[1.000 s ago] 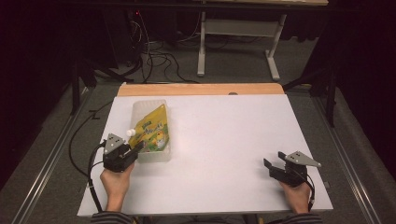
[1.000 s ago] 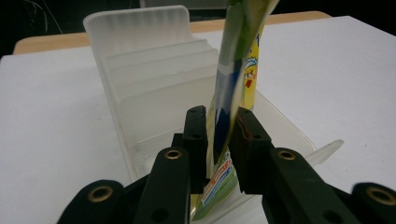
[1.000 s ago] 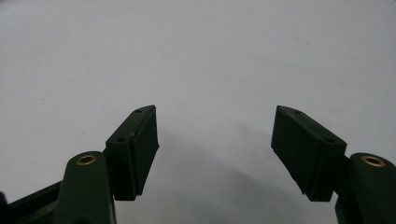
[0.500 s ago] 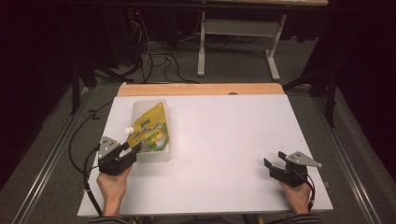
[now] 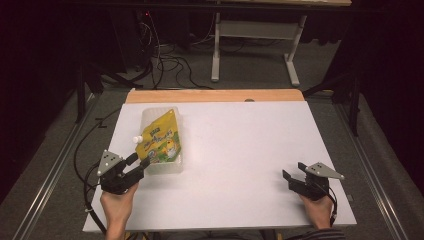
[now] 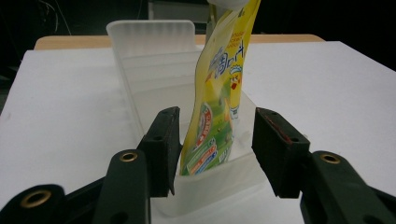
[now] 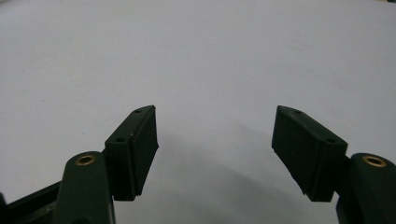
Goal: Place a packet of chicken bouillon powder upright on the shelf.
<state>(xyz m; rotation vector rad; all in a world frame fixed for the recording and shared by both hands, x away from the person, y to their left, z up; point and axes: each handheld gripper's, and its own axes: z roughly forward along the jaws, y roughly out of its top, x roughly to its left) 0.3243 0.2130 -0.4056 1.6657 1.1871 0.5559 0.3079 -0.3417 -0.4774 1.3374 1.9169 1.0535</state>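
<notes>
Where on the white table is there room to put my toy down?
Best spot: the wide bare middle of the table, between the clear tray and the right gripper. The far right corner is bare too. The near left is crowded: yellow pouch, tray and left gripper.

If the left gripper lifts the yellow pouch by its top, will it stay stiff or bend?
The yellow pouch is probably soft: it already curves and leans in the clear tray. Its glossy film may slip. The white cap looks firmer to hold.
</notes>
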